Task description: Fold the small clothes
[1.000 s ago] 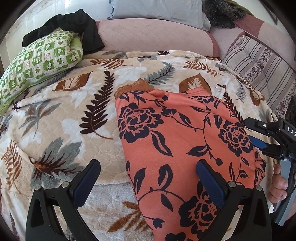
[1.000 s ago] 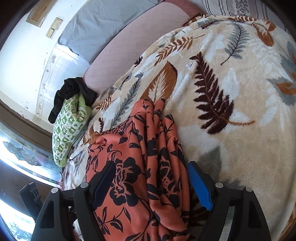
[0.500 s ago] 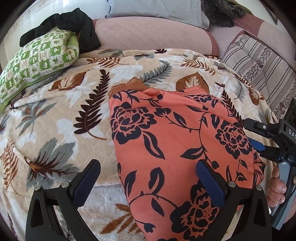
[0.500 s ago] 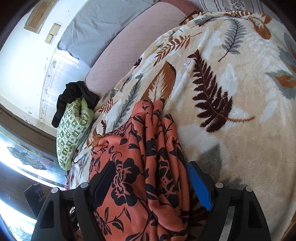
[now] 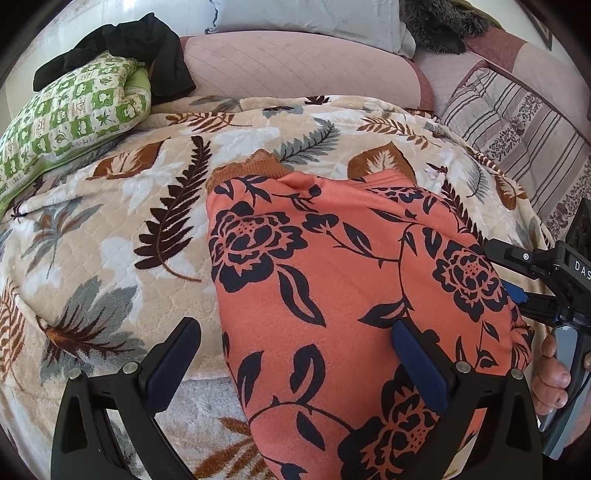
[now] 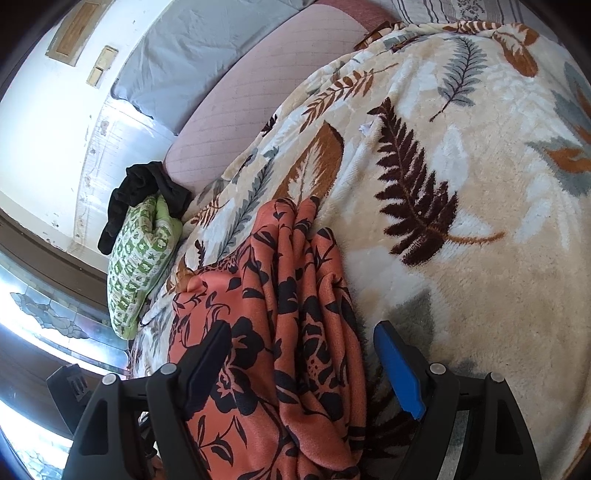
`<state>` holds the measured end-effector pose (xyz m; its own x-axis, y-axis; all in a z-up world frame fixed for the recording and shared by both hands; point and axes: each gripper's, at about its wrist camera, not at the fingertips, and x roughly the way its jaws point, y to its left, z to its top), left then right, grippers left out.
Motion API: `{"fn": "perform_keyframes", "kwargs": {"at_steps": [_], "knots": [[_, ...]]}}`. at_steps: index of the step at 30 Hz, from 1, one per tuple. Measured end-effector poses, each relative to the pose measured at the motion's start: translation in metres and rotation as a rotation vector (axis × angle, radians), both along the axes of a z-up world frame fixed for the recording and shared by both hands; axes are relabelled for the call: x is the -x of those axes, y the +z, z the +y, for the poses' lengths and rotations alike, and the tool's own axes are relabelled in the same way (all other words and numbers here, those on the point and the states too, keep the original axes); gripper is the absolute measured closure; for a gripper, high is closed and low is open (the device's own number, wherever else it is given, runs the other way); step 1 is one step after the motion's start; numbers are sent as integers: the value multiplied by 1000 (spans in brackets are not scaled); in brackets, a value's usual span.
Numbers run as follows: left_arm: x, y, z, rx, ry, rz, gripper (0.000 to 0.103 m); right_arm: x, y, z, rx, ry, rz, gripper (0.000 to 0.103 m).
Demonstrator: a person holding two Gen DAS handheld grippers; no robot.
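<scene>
We find the orange floral garment (image 5: 332, 295) lying on the leaf-print blanket (image 5: 110, 229) that covers the bed. We take the garment as our landmark for all positions below.

From the left wrist view, the garment lies spread fairly flat, its far edge showing a lace-trimmed orange band (image 5: 247, 168). The left gripper (image 5: 295, 354) stands with its jaws wide apart. Its right finger sits over the garment's near portion; its left finger sits over the blanket just left of the garment's edge. We cannot tell whether either finger touches the cloth.

From the right wrist view, the garment (image 6: 288, 314) is bunched in lengthwise folds along its right side. The right gripper (image 6: 303, 354) also stands with jaws wide apart, straddling these folds; the blue-padded finger lies just right of the garment over the blanket (image 6: 461, 166). Nothing is clamped in either tool.

In the left wrist view, the right gripper's body (image 5: 546, 280) appears at the garment's right edge, with a person's hand (image 5: 554, 373) wrapped round its handle.

Well beyond the garment to its far left lies a green-and-white patterned pillow (image 5: 70, 114), with a black garment (image 5: 144, 44) draped over its far end. Directly beyond the garment runs a pink quilted bolster (image 5: 295, 66), with a grey pillow (image 5: 306, 14) behind it. To the far right lies striped bedding (image 5: 517, 125).
</scene>
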<state>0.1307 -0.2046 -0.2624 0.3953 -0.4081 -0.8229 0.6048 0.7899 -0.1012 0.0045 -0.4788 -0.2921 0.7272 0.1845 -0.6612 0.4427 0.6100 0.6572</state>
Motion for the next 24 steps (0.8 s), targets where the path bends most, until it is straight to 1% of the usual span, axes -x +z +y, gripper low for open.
{"fn": "perform_keyframes", "kwargs": {"at_steps": [8, 18, 22, 24], "knots": [[-1, 2, -3, 1, -11, -4, 0, -5, -3, 3, 11, 11, 2, 21], [4, 7, -7, 3, -23, -11, 0, -4, 1, 4, 19, 13, -16, 21], [6, 8, -10, 2, -28, -15, 0, -4, 4, 7, 30, 15, -30, 21], [6, 8, -11, 2, -29, -15, 0, -3, 8, 8, 51, 6, -38, 21]]}}
